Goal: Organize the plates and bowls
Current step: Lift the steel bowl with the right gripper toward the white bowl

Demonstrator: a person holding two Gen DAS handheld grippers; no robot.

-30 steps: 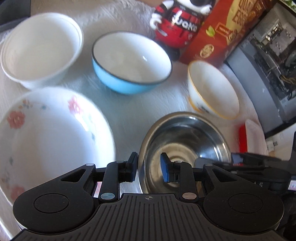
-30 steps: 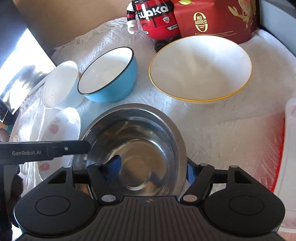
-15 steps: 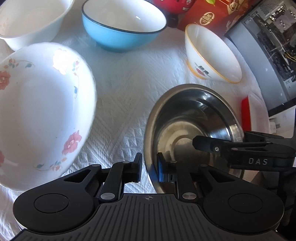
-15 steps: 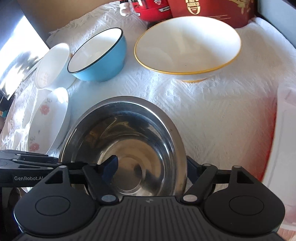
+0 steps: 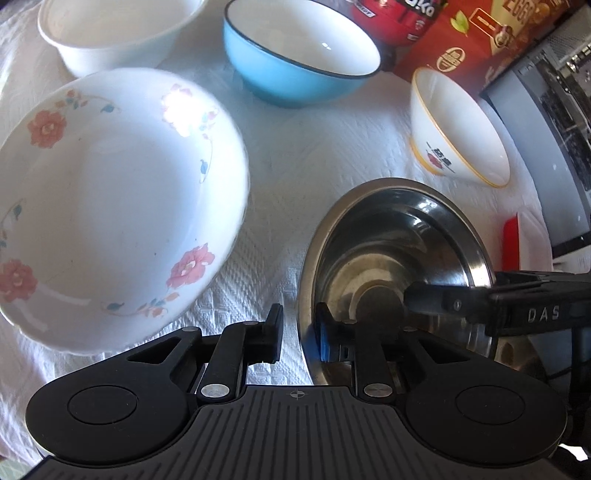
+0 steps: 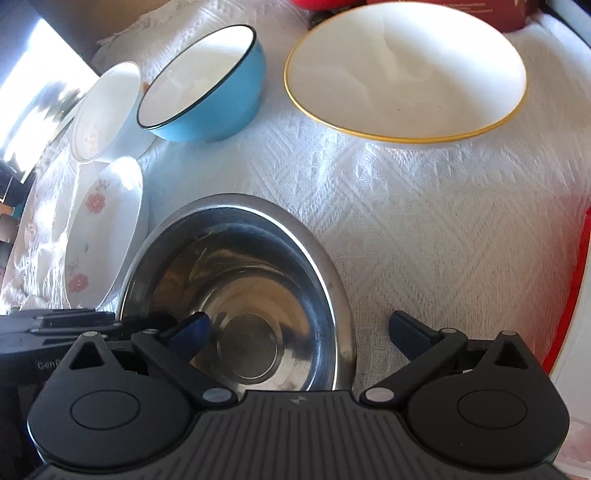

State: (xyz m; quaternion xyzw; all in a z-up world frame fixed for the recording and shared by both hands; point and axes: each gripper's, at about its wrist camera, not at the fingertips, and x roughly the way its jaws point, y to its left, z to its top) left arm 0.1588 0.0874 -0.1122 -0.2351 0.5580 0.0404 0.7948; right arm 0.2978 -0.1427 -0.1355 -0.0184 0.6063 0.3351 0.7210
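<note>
Shiny metal bowl (image 5: 399, 236) sits near the front edge of the table (image 6: 424, 229), and no bowls are stacked yet.
Left gripper (image 5: 298, 334) pinches the metal bowl's thin rim. Right gripper (image 6: 299, 328) has just opened wide and holds nothing, though the rim is between its jaws. Flower bowl (image 5: 110, 206), blue bowl (image 5: 295, 70), plain white bowl (image 5: 110, 33) and yellow-rimmed bowl (image 6: 402, 70) are smooth and round, each apart on the bumpy white cloth.
</note>
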